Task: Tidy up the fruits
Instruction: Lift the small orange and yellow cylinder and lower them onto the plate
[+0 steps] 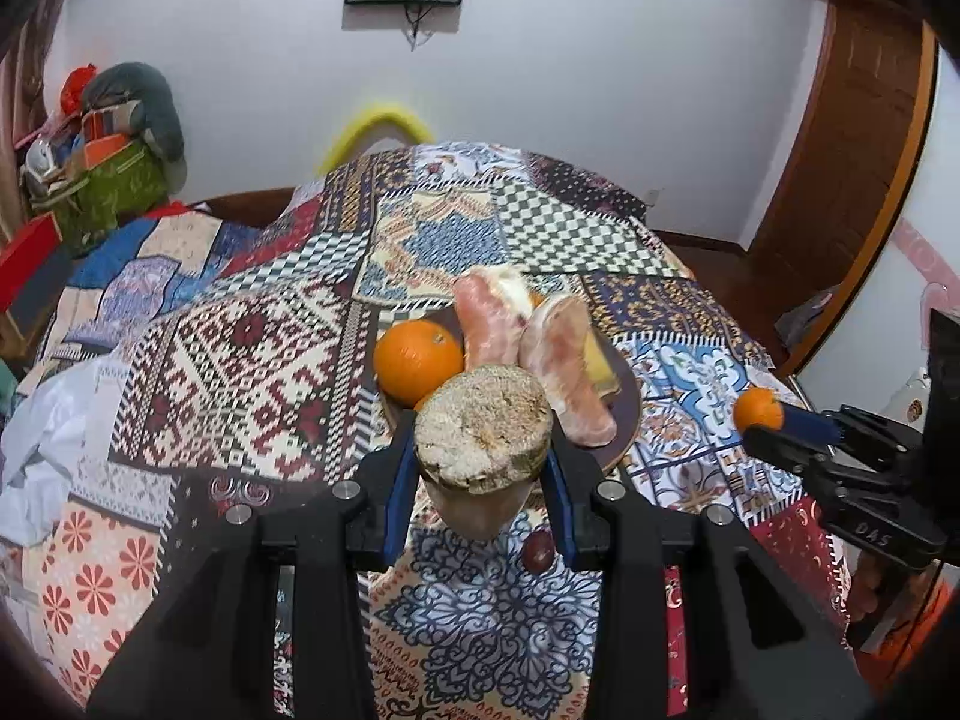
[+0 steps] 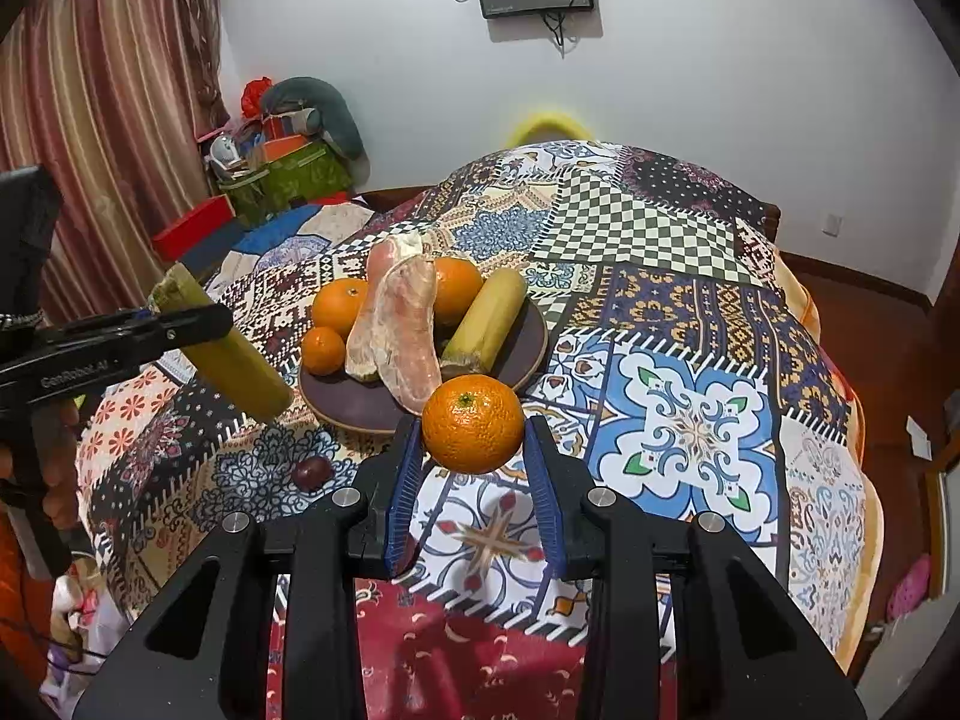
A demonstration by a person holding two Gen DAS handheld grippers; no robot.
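A mandarin [image 2: 473, 423] sits clamped between the right tongs [image 2: 474, 468].

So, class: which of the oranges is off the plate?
The orange clamped in the right gripper, held above the tablecloth; the other three lie on the plate.

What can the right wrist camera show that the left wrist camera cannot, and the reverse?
Only the right wrist view shows the second sugarcane piece on the plate and the held cane's full length.
Only the left wrist view shows the held sugarcane piece end-on, its cut face.
Both show the plate, pomelo segments, the loose dark fruit, the left gripper holding cane, and the right gripper holding a mandarin.
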